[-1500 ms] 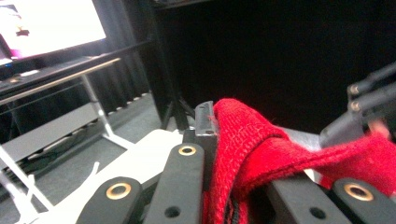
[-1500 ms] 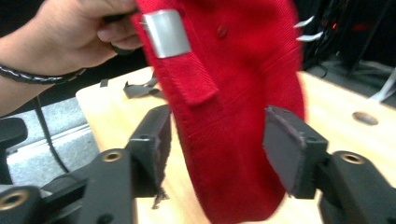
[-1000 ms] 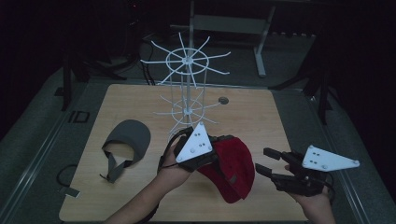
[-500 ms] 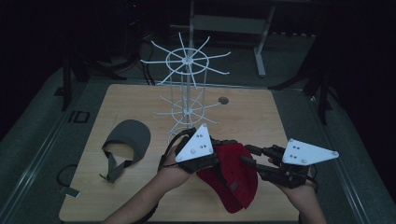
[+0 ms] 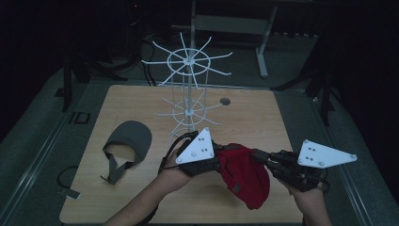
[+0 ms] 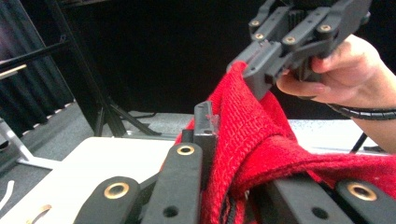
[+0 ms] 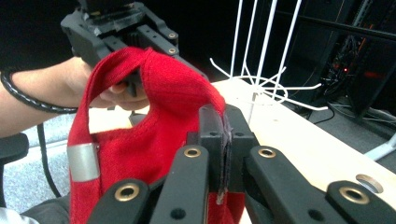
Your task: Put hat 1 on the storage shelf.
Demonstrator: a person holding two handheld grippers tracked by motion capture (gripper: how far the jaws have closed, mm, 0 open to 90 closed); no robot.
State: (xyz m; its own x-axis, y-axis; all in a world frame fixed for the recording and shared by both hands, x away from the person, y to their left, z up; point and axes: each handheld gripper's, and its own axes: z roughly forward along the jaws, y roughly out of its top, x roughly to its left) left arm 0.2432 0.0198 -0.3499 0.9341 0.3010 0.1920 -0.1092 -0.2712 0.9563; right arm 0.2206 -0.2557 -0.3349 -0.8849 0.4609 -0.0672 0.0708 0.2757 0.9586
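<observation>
Red cap (image 5: 244, 175) | clamped by both grippers | no legible writing

Rack: white wire stand (image 5: 188, 94), upright at table (image 5: 263, 117) centre.
Visor: grey (image 5: 127, 141), lying flat, left of rack.
Hole: round (image 5: 225, 101), right of rack.

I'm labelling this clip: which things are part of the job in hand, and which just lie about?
In the job:
red knitted cap
left gripper, shut on it
right gripper, shut on it

Lying about:
grey fabric visor
white wire rack
wooden table
</observation>
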